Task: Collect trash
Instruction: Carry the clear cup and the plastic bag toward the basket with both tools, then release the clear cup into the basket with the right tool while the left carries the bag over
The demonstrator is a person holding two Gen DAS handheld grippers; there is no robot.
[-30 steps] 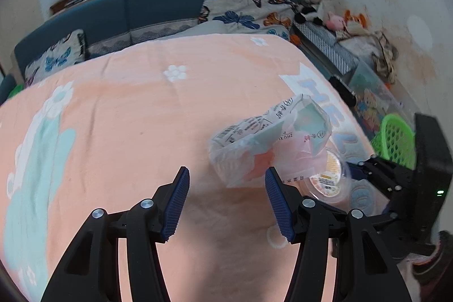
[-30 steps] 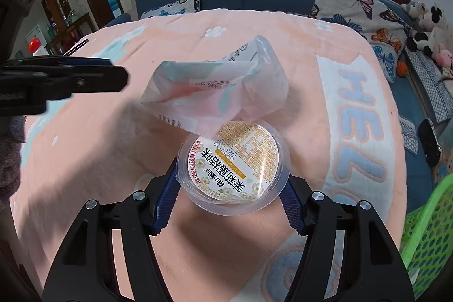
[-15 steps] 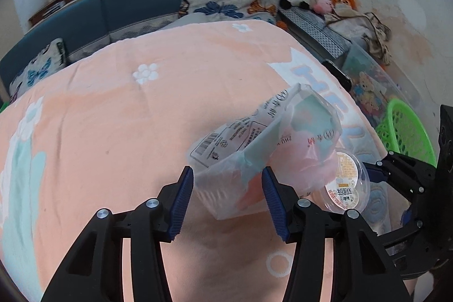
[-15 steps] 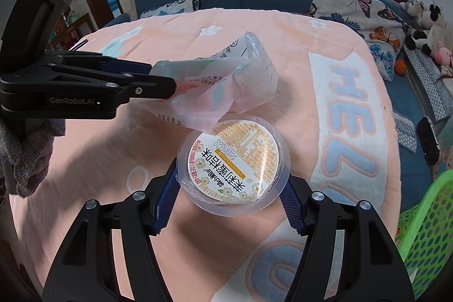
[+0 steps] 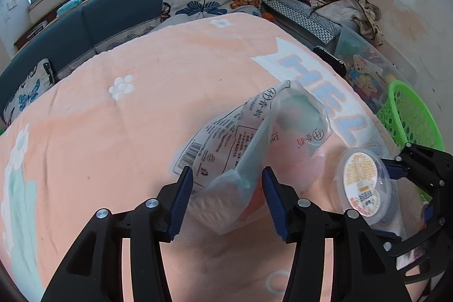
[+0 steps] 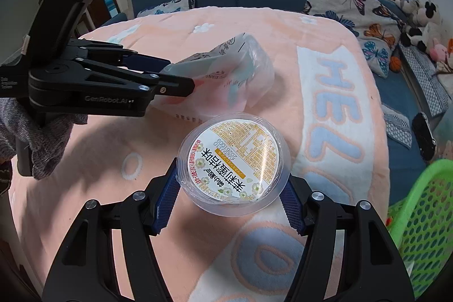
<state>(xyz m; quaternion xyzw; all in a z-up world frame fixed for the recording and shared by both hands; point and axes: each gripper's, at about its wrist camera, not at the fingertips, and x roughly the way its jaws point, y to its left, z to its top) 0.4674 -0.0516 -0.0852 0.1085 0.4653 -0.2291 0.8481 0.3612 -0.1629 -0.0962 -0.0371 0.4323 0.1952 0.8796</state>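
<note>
While the peach blanket (image 5: 119, 132) lies bare to the left, its right edge drops off beside a green basket (image 6: 424, 220); the basket's contents cannot be told. Left hand-held gripper (image 5: 226, 197): jaws have just been closing around the crumpled plastic wrapper (image 5: 249, 149), whose lower end sits between the blue pads; firm contact cannot be confirmed. Right hand-held gripper (image 6: 232, 200): clenched on the lidded clear plastic cup (image 6: 235, 163), raised just beside the wrapper, near the blanket's right edge.
</note>
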